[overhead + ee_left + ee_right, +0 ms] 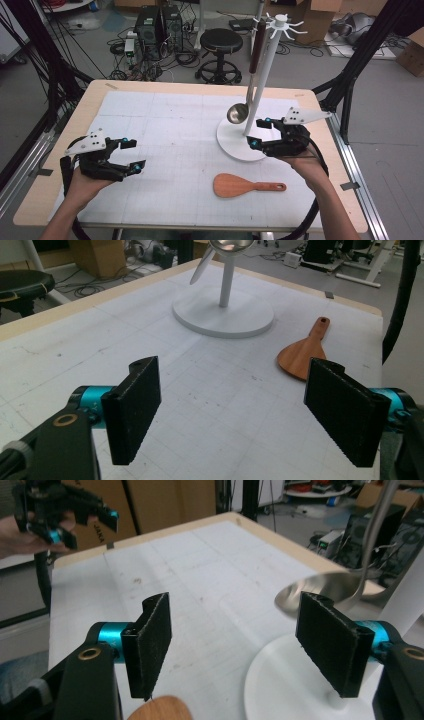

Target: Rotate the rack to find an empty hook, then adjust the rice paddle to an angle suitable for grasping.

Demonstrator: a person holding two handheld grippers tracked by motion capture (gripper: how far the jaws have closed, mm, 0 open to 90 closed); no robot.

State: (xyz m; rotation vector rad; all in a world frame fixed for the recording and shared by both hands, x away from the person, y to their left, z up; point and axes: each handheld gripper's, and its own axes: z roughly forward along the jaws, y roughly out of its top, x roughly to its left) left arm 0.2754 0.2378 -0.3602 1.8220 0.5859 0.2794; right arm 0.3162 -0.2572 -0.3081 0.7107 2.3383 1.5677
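Wooden spatula [248, 185] just below right gripper [256, 134].

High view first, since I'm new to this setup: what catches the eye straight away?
The white rack on its round base at the right rear of the table, with a steel ladle hanging from a hook. In front of it a wooden rice paddle lies flat on the white mat. The left gripper and right gripper are both open with nothing between their jaws, the right beside the rack's base.
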